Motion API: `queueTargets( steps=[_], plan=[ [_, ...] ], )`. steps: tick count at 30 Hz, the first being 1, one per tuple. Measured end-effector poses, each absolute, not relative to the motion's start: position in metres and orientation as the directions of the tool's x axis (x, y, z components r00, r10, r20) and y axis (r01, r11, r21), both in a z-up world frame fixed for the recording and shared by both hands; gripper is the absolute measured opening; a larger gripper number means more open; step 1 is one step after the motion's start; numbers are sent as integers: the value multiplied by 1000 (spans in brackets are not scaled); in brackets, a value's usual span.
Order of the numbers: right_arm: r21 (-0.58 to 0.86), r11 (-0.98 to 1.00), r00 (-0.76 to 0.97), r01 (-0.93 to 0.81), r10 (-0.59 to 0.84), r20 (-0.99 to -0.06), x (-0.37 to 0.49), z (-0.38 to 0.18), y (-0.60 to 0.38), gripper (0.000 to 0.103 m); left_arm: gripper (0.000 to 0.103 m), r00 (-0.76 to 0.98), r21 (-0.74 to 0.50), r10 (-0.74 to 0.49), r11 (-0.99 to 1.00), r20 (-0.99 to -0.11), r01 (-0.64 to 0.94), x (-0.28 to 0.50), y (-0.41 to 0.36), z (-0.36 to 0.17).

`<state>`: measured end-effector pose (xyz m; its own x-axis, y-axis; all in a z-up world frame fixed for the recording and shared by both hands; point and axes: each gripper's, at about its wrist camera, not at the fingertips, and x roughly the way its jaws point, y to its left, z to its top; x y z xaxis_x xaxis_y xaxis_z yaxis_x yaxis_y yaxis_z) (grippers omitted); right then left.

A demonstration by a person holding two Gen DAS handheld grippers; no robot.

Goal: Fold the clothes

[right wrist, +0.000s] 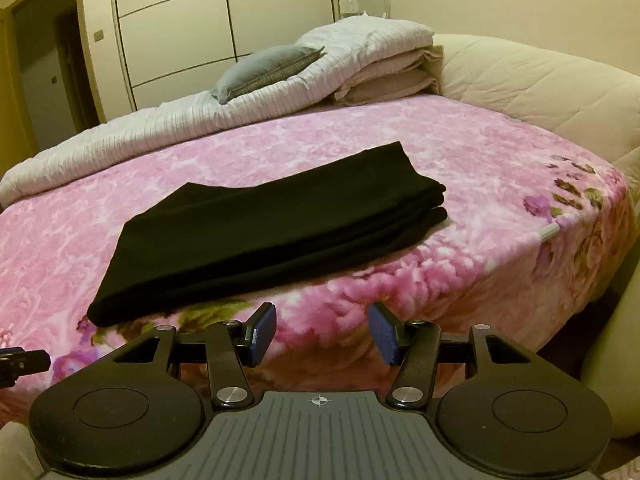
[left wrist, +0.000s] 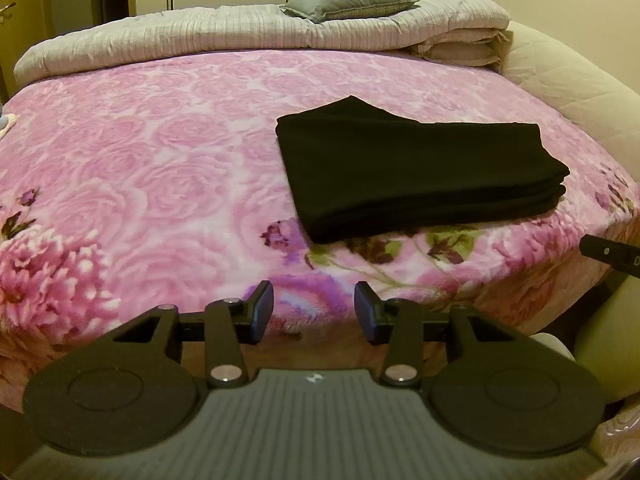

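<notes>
Left wrist view: the left gripper (left wrist: 314, 312) hangs off the bed's near edge, tilted down at the pink floral blanket (left wrist: 160, 160), jaws parted with nothing between them. The folded black garment (left wrist: 416, 176) lies on the blanket towards the bed's near right corner.

Right wrist view: the right gripper (right wrist: 322, 332) likewise hovers off the near edge, jaws apart and empty, the black garment (right wrist: 272, 224) lying just beyond them.

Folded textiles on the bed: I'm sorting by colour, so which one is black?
The black folded garment, lying alone on the pink floral blanket nearest both grippers; the pale quilt and beige folded covers sit at the far edge.
</notes>
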<state>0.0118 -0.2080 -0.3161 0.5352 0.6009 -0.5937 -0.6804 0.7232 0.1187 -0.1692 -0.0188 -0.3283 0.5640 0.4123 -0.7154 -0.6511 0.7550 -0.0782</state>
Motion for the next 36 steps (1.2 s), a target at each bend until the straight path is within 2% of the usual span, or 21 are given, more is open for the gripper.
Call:
queueTargets(
  steps=[14, 18, 21, 24, 28, 31, 33, 36],
  plan=[
    [112, 714, 520, -691, 599, -609, 16, -320, -195, 55, 40, 545, -103, 392, 735, -741, -670, -165, -2, -342],
    [103, 702, 518, -704, 607, -603, 17, -322, -190, 55, 40, 581, -175, 344, 734, -738, -656, -169, 13, -345],
    [61, 656, 516, -752, 644, -565, 14, -328, -184, 55, 40, 599, -218, 327, 720, -731, -659, -174, 29, -348],
    [-52, 577, 512, -815, 677, -528, 3, -337, -171, 56, 40, 596, -224, 332, 708, -731, -669, -179, 44, -351],
    [-301, 404, 504, -864, 702, -503, -23, -358, -144, 57, 40, 591, -234, 328, 696, -737, -679, -185, 60, -358],
    [-496, 237, 484, -836, 745, -459, -48, -374, -126, 62, 40, 594, -249, 321, 689, -737, -681, -188, 70, -364],
    [-567, 140, 446, -812, 776, -446, -59, -382, -113, 69, 40, 604, -264, 312, 688, -733, -676, -190, 77, -367],
    [-625, 23, 391, -781, 797, -460, -69, -395, -93, 73, 40, 617, -287, 302, 682, -727, -672, -193, 86, -372]
  ],
)
